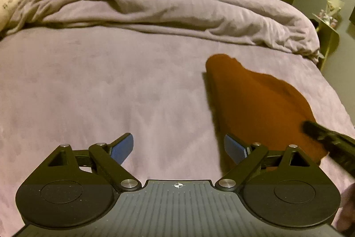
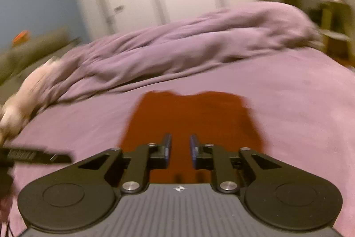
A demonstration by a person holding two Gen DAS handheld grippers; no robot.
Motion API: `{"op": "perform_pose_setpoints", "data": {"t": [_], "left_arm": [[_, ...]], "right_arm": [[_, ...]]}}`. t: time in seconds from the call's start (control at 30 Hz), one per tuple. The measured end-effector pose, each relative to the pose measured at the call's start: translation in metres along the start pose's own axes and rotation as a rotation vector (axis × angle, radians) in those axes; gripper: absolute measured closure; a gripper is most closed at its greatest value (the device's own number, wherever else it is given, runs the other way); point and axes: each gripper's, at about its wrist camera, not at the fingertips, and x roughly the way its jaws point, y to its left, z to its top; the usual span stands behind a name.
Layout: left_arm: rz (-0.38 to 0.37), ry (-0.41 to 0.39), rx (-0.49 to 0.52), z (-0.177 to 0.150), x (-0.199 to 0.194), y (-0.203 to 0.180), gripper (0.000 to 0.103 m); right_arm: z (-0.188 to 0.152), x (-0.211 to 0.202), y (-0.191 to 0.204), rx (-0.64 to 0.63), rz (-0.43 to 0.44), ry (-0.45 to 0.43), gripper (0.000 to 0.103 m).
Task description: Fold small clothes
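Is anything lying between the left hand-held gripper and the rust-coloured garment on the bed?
Nothing visible. Only bare purple sheet lies between the open left hand-held gripper and the garment. The crumpled duvet sits well behind it.

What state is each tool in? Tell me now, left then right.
Left tool: open, holding nothing.
Right tool: nearly closed over the red cloth; whether it grips cannot be told.
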Motion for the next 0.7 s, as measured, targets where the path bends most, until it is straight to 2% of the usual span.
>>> {"op": "perform_pose_setpoints", "data": {"t": [0.1,0.2,0.23,0.37,0.43,0.53,0.63,0.7], "left_arm": [[0.006,0.001,0.013,0.000,0.001,0.001,0.009],[0.013,0.016,0.024,-0.002,0.010,0.004,0.009],[0.013,0.024,0.023,-0.002,0.014,0.003,0.009],[-0.009,0.035,0.024,0.001,0.025,-0.006,0.009],[-0.040,0.023,0.023,0.006,0.030,-0.014,0.009],[-0.079,0.006,0.013,0.014,0.042,-0.032,0.009],[-0.100,0.023,0.025,0.018,0.063,-0.050,0.009],[-0.109,0.052,0.056,0.014,0.080,-0.061,0.009]], "right_arm": [[-0.001,0.025,0.024,-0.079,0.028,0.030,0.096],[-0.024,0.057,0.027,-0.143,-0.013,0.115,0.099],[-0.033,0.063,0.025,-0.161,-0.031,0.117,0.103],[-0.022,0.060,0.029,-0.213,-0.026,0.140,0.103],[-0.008,0.042,0.019,-0.174,0.004,0.111,0.102],[0.005,0.032,-0.007,-0.147,-0.129,0.056,0.096],[0.002,0.045,-0.036,-0.141,-0.217,0.106,0.096],[-0.014,0.054,-0.053,-0.174,-0.224,0.133,0.096]]}}
